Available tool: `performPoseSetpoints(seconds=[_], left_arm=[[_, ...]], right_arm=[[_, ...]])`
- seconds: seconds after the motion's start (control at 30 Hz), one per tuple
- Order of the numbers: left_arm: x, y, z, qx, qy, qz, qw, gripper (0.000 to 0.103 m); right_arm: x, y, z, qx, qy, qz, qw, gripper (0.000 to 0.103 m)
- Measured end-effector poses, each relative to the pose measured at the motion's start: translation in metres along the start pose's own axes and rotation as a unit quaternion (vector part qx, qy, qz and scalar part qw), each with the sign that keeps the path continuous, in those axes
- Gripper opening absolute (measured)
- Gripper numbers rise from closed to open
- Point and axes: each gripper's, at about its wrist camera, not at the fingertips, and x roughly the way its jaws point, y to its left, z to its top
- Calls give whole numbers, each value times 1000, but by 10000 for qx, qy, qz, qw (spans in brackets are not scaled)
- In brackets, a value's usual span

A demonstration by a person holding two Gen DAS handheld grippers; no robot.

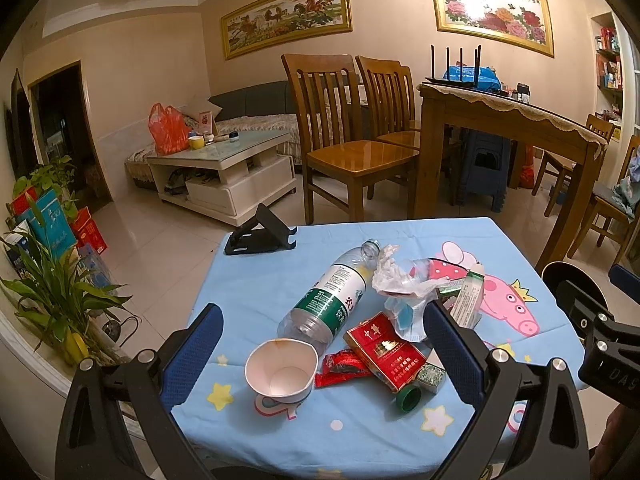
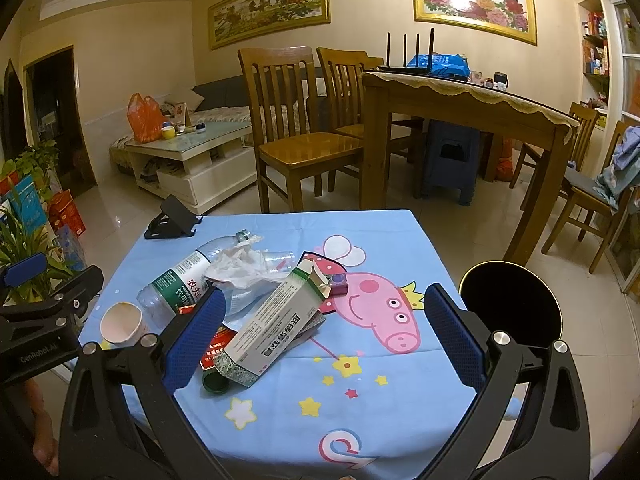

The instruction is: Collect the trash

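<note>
Still at the start: both grippers hover over the litter, nothing picked up yet.

Largest first, the surface [image 1: 248,280] under its blue cartoon cloth carries the whole pile toward its left half, with what looks like a black bin [image 2: 516,304] just past its right edge. The left gripper [image 1: 320,344] hangs low over the near edge, fingers [image 1: 192,356] spread wide and empty, bracketing the bottle [image 1: 328,296] lying on its side, the red pack [image 1: 384,352], the paper cup [image 1: 280,368] tipped toward the camera and the green cap [image 1: 408,396]. The right gripper [image 2: 320,336] is level with it, fingers spread and empty, its left one beside the carton [image 2: 272,320] that leans across the heap. Crumpled tissue [image 2: 240,264] sits behind. The next move, I judge, calls for closing on one piece, probably the bottle or carton, then carrying it right to the bin.
</note>
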Motion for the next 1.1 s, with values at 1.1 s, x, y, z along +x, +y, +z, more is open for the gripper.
performPoseSetpoints(seconds=[1.1], left_arm=[[45,75,-26,-451,486,447,9968,97]], right_arm=[[57,51,40,165,1227,2326,9647,98]])
